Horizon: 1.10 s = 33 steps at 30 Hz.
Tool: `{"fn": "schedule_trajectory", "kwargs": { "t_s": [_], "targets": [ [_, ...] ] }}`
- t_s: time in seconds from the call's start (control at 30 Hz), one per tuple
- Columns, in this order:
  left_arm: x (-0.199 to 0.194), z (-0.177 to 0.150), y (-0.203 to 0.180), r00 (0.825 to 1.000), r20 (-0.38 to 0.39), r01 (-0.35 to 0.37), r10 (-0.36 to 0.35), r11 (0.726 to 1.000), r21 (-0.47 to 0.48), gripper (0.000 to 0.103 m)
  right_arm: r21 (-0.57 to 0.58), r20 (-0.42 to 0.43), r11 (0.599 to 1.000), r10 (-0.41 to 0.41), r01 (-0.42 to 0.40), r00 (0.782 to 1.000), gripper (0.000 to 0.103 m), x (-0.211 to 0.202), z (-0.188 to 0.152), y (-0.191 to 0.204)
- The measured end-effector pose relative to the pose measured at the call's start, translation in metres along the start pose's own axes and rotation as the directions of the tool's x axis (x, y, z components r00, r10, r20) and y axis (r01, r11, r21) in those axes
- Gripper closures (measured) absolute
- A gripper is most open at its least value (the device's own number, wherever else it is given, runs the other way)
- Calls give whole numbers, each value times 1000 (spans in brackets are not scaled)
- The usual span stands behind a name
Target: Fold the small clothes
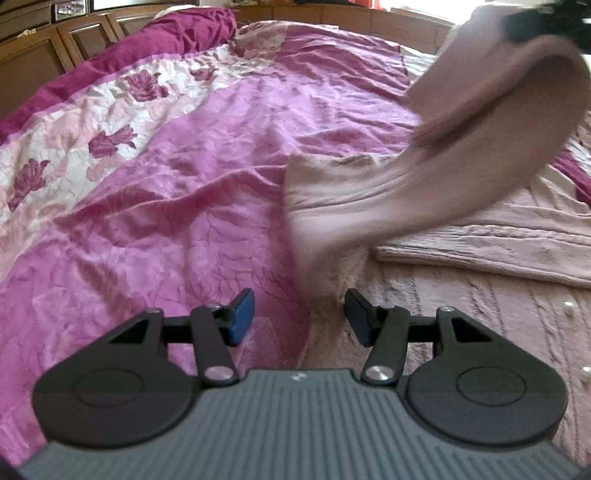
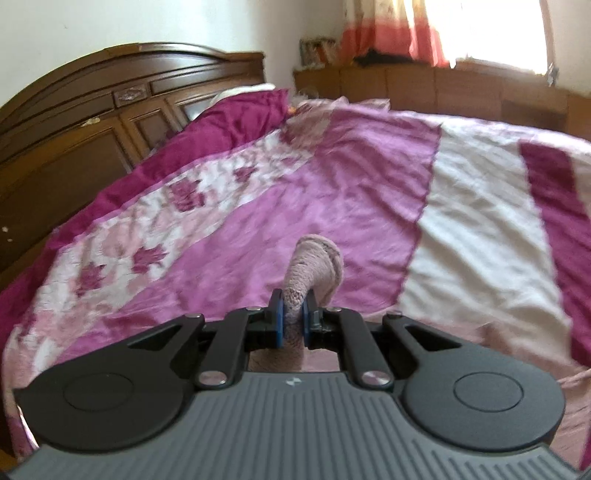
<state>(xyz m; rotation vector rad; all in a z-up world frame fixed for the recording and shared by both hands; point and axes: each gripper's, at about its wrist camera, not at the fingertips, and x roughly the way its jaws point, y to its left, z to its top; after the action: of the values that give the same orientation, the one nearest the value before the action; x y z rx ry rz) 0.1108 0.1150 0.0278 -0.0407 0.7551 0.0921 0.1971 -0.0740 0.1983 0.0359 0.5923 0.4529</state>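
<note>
a pale pink knitted sweater point(image 1: 480, 266) lies spread on the bedspread point(image 1: 192, 177) toward the right side of the bed, its cable-knit body flat and a folded band of it lying across. one sleeve point(image 1: 461, 147) is lifted off the bed, rising in a blurred arc from near the sweater's left edge up to the upper right of the left wrist view, where a dark shape that appears to be the other tool holds its end. in the right wrist view the right gripper point(image 2: 292, 321) is closed on that sleeve's cuff point(image 2: 314, 266), the knit pinched between the blue pads point(image 2: 279, 321) and curling forward past them above the bedspread. the left gripper point(image 1: 300, 317) hovers low over the sweater's left edge, where knit meets bedspread; its jaws stand apart with nothing between them, the raised sleeve passing just ahead of the tips. the bedspread is pink-purple with a floral white band and a magenta border. a carved wooden headboard point(image 2: 74, 122) stands at the bed's far left edge, and a curtained window point(image 2: 443, 29) glows beyond the far right corner.
</note>
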Motion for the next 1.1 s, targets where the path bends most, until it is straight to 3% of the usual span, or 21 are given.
{"fn": "schedule_trajectory", "kwargs": {
  "t_s": [0.1, 0.27, 0.67, 0.77, 0.83, 1.1],
  "targets": [
    [6, -1, 0, 1000, -18, 3, -3, 1000, -10, 44, -10, 34, 999, -42, 42, 999, 93, -8, -1, -22],
    [8, -4, -10, 1000, -13, -20, 20, 998, 56, 45, 34, 22, 994, -101, 100, 995, 93, -5, -25, -66],
    [-3, -2, -15, 999, -39, 10, -7, 997, 77, 46, 130, -173, 965, -203, 227, 964, 91, 39, -138, -137],
    [-10, 1, -15, 998, -44, 42, -40, 997, 59, 46, 169, -181, 956, -210, 240, 961, 77, 37, -148, -138],
    [-16, 4, -16, 998, -35, 63, -61, 997, 54, 46, 177, -182, 949, -227, 259, 957, 60, 34, -147, -137],
    [-27, 18, -32, 994, 5, 111, -111, 991, 75, 46, 120, -127, 941, -302, 317, 945, 55, 5, -130, -110]
  ]
}}
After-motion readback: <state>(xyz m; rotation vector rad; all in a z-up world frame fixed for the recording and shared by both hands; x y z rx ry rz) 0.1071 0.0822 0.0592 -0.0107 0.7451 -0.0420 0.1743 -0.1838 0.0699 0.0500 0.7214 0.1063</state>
